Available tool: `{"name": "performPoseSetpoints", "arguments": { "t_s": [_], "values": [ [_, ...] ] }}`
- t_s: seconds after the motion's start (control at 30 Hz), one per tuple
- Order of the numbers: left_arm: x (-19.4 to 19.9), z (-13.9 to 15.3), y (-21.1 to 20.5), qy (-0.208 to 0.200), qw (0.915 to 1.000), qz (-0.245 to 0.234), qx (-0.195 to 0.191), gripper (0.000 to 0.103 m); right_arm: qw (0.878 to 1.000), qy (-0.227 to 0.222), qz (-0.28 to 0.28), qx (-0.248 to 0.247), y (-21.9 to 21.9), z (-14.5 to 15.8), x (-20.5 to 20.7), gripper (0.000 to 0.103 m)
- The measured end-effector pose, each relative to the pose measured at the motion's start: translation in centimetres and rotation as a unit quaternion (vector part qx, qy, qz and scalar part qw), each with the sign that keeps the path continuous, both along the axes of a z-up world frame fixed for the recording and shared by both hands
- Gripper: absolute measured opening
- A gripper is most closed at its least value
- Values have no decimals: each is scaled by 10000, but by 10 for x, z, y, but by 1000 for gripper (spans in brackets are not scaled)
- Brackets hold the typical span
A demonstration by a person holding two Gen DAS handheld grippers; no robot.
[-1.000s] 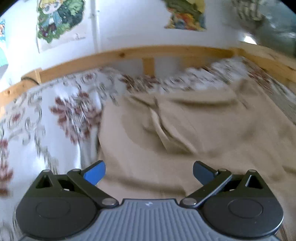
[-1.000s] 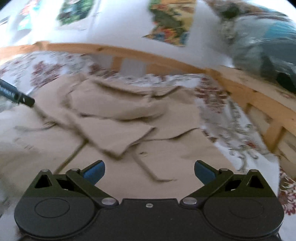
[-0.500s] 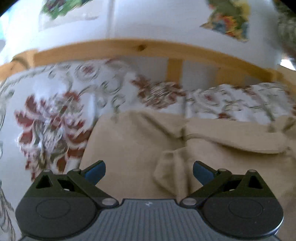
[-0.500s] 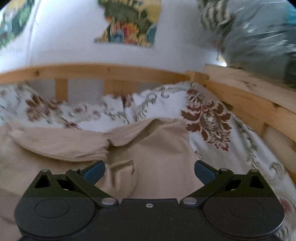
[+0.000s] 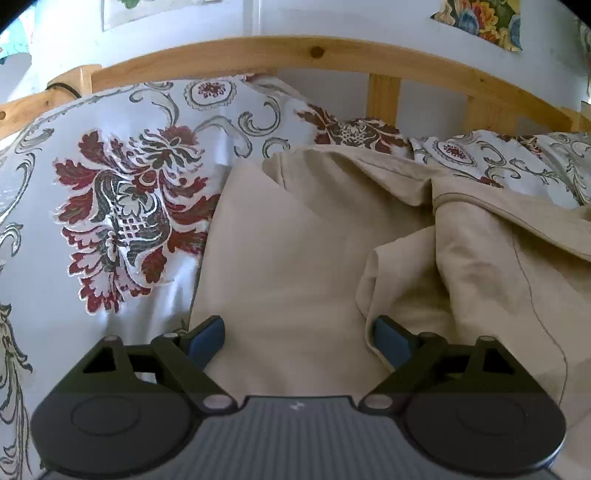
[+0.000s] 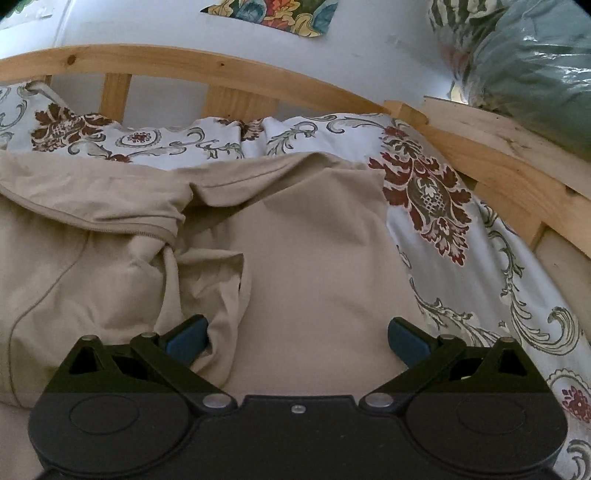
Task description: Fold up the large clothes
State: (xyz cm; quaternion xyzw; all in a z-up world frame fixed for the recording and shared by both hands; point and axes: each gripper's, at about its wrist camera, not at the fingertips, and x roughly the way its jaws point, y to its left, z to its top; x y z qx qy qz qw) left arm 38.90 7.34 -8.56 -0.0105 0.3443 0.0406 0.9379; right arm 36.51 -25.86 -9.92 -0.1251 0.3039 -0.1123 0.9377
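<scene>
A large beige garment (image 5: 303,251) lies crumpled on a floral bedspread (image 5: 122,206). In the left wrist view my left gripper (image 5: 297,341) hovers low over the garment's left part, its jaws closing but still wide, with flat beige cloth between the blue pads and a fold beside the right pad (image 5: 388,341). In the right wrist view the same garment (image 6: 314,258) fills the middle, a hemmed sleeve or collar edge (image 6: 147,229) at left. My right gripper (image 6: 299,341) stands open over flat cloth, a bunched fold touching its left pad (image 6: 184,339).
A wooden bed rail (image 5: 258,51) runs along the back against a white wall with posters (image 6: 273,14). At right the wooden rail (image 6: 498,166) bends forward, with plastic-wrapped bedding (image 6: 535,66) above it. Floral bedspread (image 6: 480,258) shows to the right of the garment.
Both grippers moved forward and down toward the garment's far end near the headboard rail. The left jaws have narrowed slightly. The cloth now lies between both pairs of pads.
</scene>
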Motion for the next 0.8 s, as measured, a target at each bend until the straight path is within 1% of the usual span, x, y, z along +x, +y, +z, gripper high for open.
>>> {"name": "performPoseSetpoints", "arguments": {
  "t_s": [0.1, 0.17, 0.23, 0.33, 0.4, 0.47, 0.57, 0.67, 0.73, 0.8],
  "values": [
    [0, 4, 4, 73, 9998, -204, 35, 92, 9999, 24, 6, 103, -3, 8, -4, 102],
    [-6, 10, 9, 44, 9994, -336, 18, 94, 9999, -11, 5, 162, -5, 19, -16, 102],
    [-19, 18, 17, -35, 9993, -321, -177, 95, 9996, -153, 115, 197, -5, 34, -36, 102],
    [-43, 31, 28, -102, 9976, -303, -608, 99, 9981, -420, 386, 229, -1, 55, -76, 102],
    [-64, 40, 30, -143, 9968, -395, -677, 100, 9960, -535, 666, 256, 6, 67, -106, 102],
    [-85, 49, 27, -180, 9965, -563, -599, 102, 9927, -527, 1050, 257, 15, 75, -138, 102],
    [-123, 61, 18, -277, 9945, -911, -429, 102, 9869, -364, 1568, 114, 31, 82, -182, 102],
    [-158, 69, 7, -215, 9912, -1276, -291, 102, 9797, -55, 2002, 87, 49, 87, -218, 102],
    [-181, 70, -4, -108, 9875, -1556, -242, 102, 9728, 258, 2300, 53, 61, 87, -240, 102],
    [-204, 67, -14, 5, 9822, -1867, -214, 102, 9631, 647, 2612, -59, 74, 85, -258, 102]
  ]
}}
